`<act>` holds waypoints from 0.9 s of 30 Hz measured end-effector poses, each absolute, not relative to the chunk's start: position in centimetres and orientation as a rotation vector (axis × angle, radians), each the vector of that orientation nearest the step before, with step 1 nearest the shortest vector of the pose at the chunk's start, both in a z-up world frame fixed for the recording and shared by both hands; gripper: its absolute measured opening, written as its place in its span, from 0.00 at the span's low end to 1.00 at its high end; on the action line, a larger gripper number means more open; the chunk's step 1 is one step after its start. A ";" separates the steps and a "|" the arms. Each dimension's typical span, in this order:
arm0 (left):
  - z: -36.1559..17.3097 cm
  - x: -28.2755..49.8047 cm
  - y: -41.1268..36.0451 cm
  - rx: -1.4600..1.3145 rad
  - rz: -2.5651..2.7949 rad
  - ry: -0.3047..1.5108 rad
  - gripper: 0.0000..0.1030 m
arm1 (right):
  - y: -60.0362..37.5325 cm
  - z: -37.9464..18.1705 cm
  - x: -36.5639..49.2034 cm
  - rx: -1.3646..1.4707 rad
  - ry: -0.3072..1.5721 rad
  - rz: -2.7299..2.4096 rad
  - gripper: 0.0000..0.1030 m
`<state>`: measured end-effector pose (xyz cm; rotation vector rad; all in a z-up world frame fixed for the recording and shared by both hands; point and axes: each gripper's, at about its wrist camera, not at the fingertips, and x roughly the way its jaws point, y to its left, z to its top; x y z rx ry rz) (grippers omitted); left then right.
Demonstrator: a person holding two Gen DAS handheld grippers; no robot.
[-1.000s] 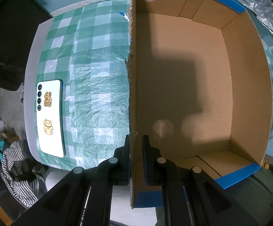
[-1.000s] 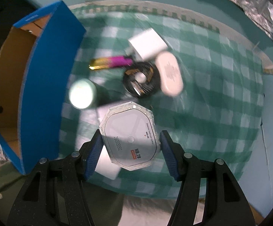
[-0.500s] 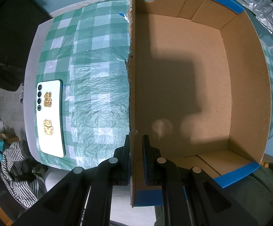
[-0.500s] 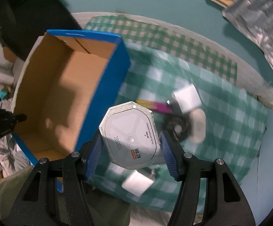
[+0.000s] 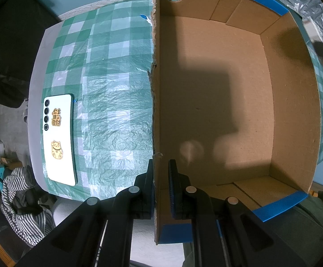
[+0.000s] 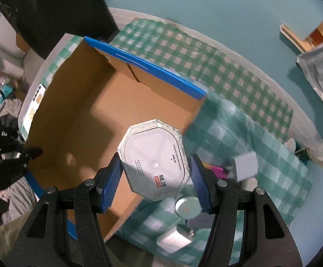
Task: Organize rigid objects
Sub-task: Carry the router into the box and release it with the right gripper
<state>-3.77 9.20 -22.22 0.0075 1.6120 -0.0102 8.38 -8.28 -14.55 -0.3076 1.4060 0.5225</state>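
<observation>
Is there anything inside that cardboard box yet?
Nothing: the cardboard box shows only a bare floor with shadows. The near wall's inner foot, behind the left gripper, is hidden. The white device sits in the right gripper.

My box [image 5: 228, 102] sits on the counter [image 5: 117, 115]; a phone [image 5: 59, 140] lies left of it, small items [image 6: 244, 166] right.

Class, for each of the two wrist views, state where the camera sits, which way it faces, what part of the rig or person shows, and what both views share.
Left wrist: on the left gripper, looking down; its fingers clamp the cardboard box wall; phone on the checked cloth.
Right wrist: on the right gripper, looking down over the box edge; its fingers hold a white octagonal device.
Shared: the box and phone.
</observation>
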 end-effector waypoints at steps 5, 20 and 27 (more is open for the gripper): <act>-22.2 -3.7 9.2 0.001 -0.011 1.612 0.10 | -6.2 -15.9 9.7 -0.349 1.420 0.525 0.59; -22.3 -3.9 9.6 -0.014 -0.016 1.615 0.10 | -3.8 -21.1 10.8 -0.452 1.491 0.534 0.52; -22.3 -3.8 9.7 -0.021 -0.012 1.612 0.10 | -3.9 -21.1 10.9 -0.439 1.492 0.519 0.52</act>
